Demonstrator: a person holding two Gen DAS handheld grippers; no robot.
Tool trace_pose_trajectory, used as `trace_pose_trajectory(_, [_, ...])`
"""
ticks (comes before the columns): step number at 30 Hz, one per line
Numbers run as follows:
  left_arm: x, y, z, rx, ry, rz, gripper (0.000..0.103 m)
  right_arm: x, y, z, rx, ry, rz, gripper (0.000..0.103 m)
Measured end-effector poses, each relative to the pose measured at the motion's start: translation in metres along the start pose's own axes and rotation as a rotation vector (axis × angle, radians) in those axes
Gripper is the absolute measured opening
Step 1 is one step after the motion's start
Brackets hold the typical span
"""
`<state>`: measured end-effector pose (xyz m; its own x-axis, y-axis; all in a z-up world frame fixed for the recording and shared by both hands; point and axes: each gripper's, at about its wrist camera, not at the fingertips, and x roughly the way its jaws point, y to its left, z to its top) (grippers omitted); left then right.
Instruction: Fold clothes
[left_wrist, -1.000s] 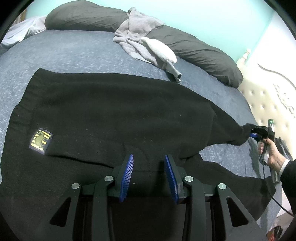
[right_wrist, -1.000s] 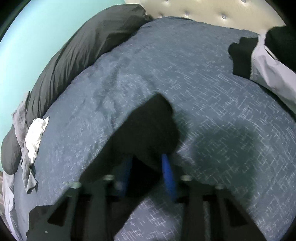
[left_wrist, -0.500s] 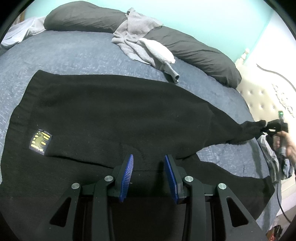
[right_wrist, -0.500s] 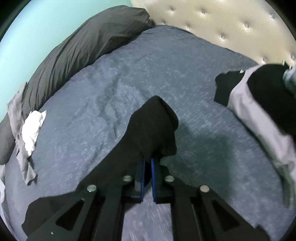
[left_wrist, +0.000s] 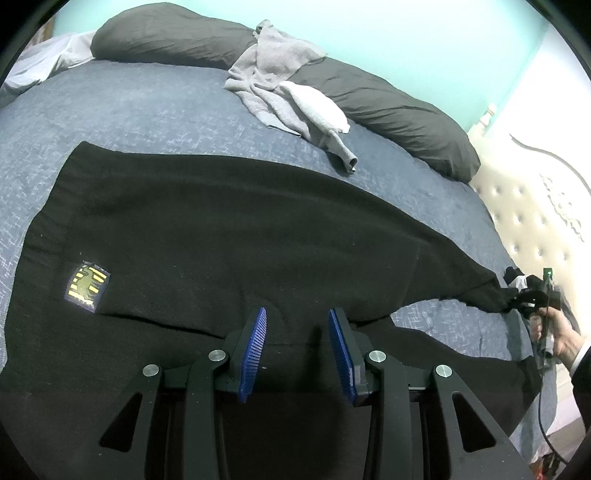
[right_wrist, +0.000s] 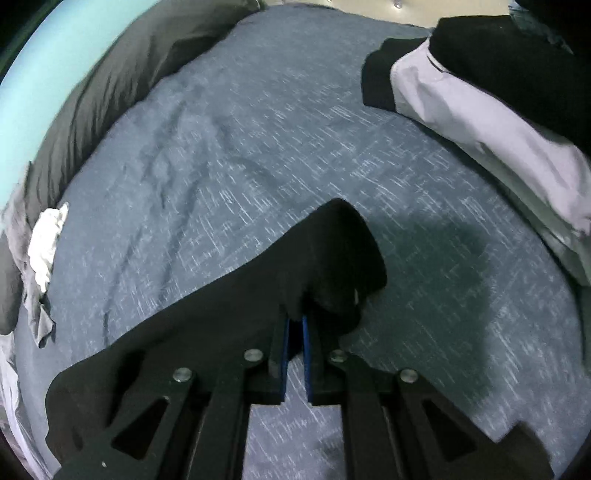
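Right wrist view: my right gripper (right_wrist: 295, 325) has its blue pads pinched on the cuff of a black sweater (right_wrist: 229, 295), though the jaws are easing open a little at this moment with the fabric between them, so the first care is to keep the pinch firm enough that the sleeve (right_wrist: 332, 254) does not slip. Beyond the cuff lies the blue bedspread (right_wrist: 258, 129), and past that a folded pile of black and pale clothes (right_wrist: 480, 110). Seen from the left wrist, my left gripper (left_wrist: 297, 347) hovers with its jaws apart and empty over the sweater's body (left_wrist: 221, 229), which is spread flat on the bed, patch (left_wrist: 88, 288) near its hem. To fold well, I judge the sleeve should be drawn taut, then carried across the body in one smooth arc. A grey garment (left_wrist: 280, 85) rests farther off against the dark pillows (left_wrist: 399, 114).
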<state>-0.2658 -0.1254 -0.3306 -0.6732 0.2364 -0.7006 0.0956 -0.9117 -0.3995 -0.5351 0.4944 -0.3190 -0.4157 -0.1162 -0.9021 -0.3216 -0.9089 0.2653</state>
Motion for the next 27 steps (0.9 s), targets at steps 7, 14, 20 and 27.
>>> trace_pose_trajectory(7, [0.001, 0.000, 0.000, -0.001, 0.000, 0.000, 0.038, -0.029, -0.005, -0.004, 0.015, -0.084, -0.056, 0.028])
trace_pose_trajectory(14, [0.001, -0.005, -0.002, 0.012, 0.002, -0.001, 0.038, -0.056, 0.054, -0.031, -0.142, -0.089, 0.150, 0.045])
trace_pose_trajectory(20, [0.002, -0.005, -0.002, 0.014, 0.007, -0.004, 0.038, -0.032, 0.130, -0.077, -0.265, 0.050, 0.305, 0.046])
trace_pose_trajectory(27, [-0.001, -0.001, -0.001, 0.002, 0.000, -0.004, 0.038, 0.003, 0.172, -0.101, -0.242, 0.104, 0.369, 0.046])
